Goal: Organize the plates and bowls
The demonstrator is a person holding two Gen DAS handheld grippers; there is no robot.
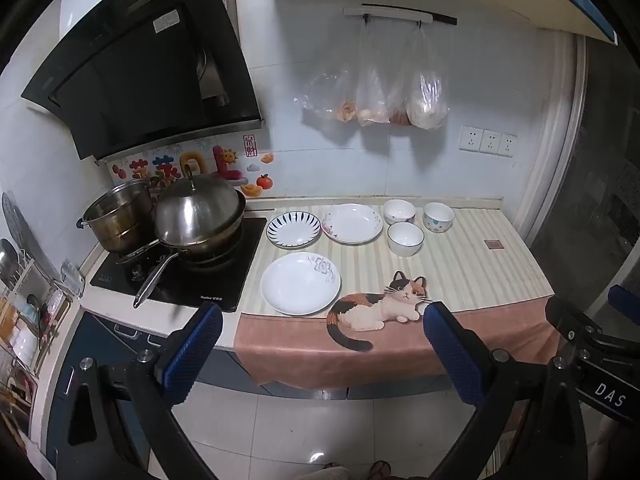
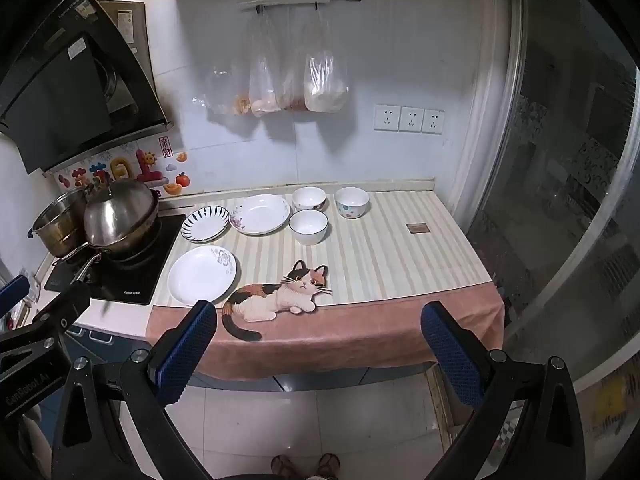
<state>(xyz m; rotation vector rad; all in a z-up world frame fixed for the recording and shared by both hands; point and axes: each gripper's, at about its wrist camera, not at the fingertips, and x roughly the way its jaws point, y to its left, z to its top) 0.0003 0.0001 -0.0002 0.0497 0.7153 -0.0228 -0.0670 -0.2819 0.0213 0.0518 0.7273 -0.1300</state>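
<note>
Listing stock ahead of both grippers, none yet stacked:

- Left gripper (image 1: 322, 344): jaws spread wide, empty, held back from the counter edge.
- Right gripper (image 2: 319, 342): jaws spread wide, empty, likewise held back.
- White plate (image 1: 300, 283): closest item, ahead of the left gripper, just left of the cat print (image 1: 380, 308) on the mat (image 1: 480, 272).
- Striped plate (image 1: 294, 229) and floral plate (image 1: 352, 223): farther back, rims almost touching.
- Plain bowl (image 2: 308, 226): ahead of the right gripper, mid-counter.
- Rear bowl (image 2: 308, 198) and dotted bowl (image 2: 351, 202): beyond it, near the wall.
- Wok (image 1: 200, 216) and pot (image 1: 118, 220): far left on the stove, not part of the job.

Handling note, as judgement: begin with the white plate; pinch its near rim, lift level, lower it centred onto another plate. Nest the bowls upright, one at a time. Glazed rims will likely slip, so grip squarely.
</note>
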